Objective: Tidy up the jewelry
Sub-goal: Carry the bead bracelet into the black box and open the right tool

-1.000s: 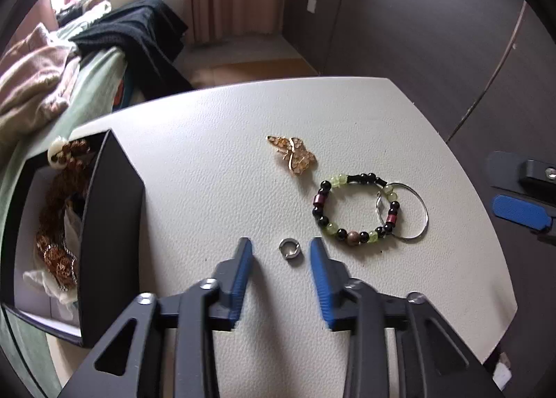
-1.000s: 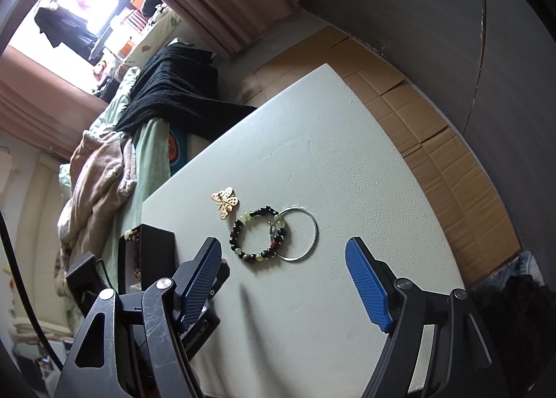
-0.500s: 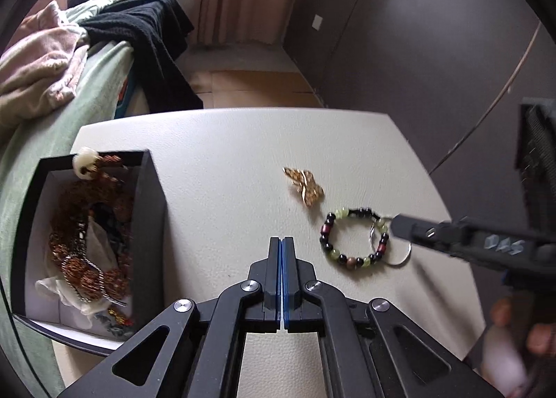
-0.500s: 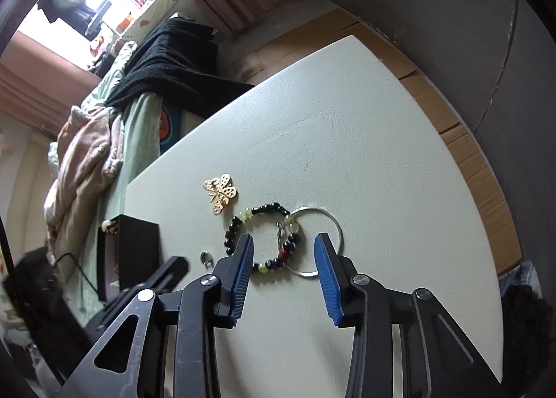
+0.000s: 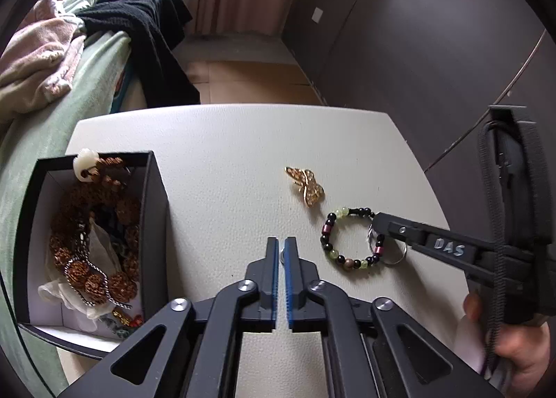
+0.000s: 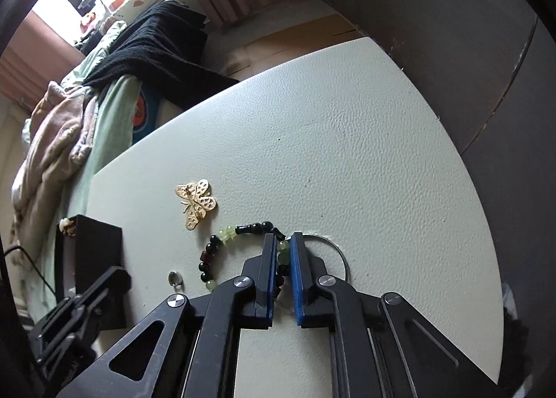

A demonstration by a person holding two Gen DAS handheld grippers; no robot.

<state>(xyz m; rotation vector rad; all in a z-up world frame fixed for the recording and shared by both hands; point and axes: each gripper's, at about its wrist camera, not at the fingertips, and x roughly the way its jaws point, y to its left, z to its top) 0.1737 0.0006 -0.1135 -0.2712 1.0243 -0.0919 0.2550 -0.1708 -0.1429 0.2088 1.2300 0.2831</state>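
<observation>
The right gripper is closing on the beaded bracelet between its pads; lift gently. The left gripper is opening, the small ring between its tips.

Soft daylight enters from a blown-out window at upper left. The table is evenly lit, with faint shadows. Fisheye bending and dark vignetting ring both views.
</observation>
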